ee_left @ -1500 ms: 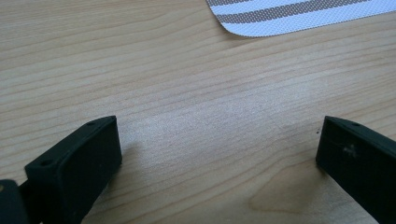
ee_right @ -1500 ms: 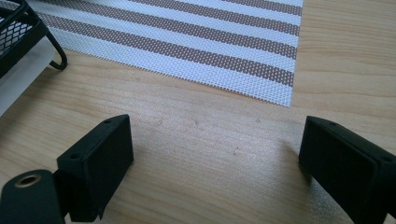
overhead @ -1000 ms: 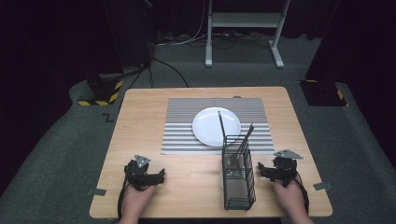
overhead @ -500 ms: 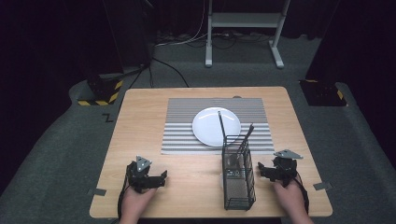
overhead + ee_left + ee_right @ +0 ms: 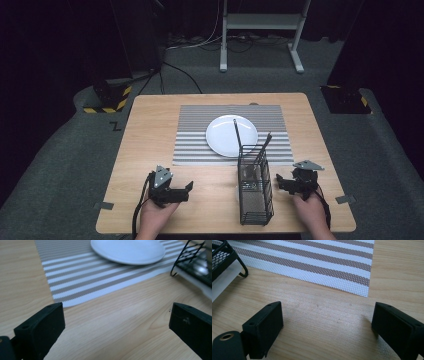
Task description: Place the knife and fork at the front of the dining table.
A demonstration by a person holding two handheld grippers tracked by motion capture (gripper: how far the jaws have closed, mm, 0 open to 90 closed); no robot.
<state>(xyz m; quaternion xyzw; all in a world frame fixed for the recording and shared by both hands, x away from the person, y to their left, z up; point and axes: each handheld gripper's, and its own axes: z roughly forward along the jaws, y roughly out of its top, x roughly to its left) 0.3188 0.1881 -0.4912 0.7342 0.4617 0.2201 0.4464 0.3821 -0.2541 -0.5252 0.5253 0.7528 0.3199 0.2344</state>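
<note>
While both hands rest on the near edge of the table (image 5: 150, 130), each hand-held gripper is spread wide and holds nothing. The left hand-held gripper (image 5: 186, 189) lies at the near left of the table, pointing to the right towards the rack (image 5: 255, 192); in the left gripper view its two black jaws stand far apart over bare wood, with the mat (image 5: 75, 270) and the plate (image 5: 130, 251) beyond them. The right hand-held gripper (image 5: 279, 181) sits at the near right, just beside the rack and pointing at it; in the right gripper view its jaws are likewise far apart over bare wood, the mat's corner ahead and a foot of the rack at the upper left.

The rack, a black wire basket, stands upright near the front edge between the two grippers, closer to the right one. Two thin dark utensils (image 5: 236, 132) lean out of its far end, their tips over the plate and mat. What kind they are cannot be told. The white plate lies in the middle of the striped mat, just behind the rack.
</note>
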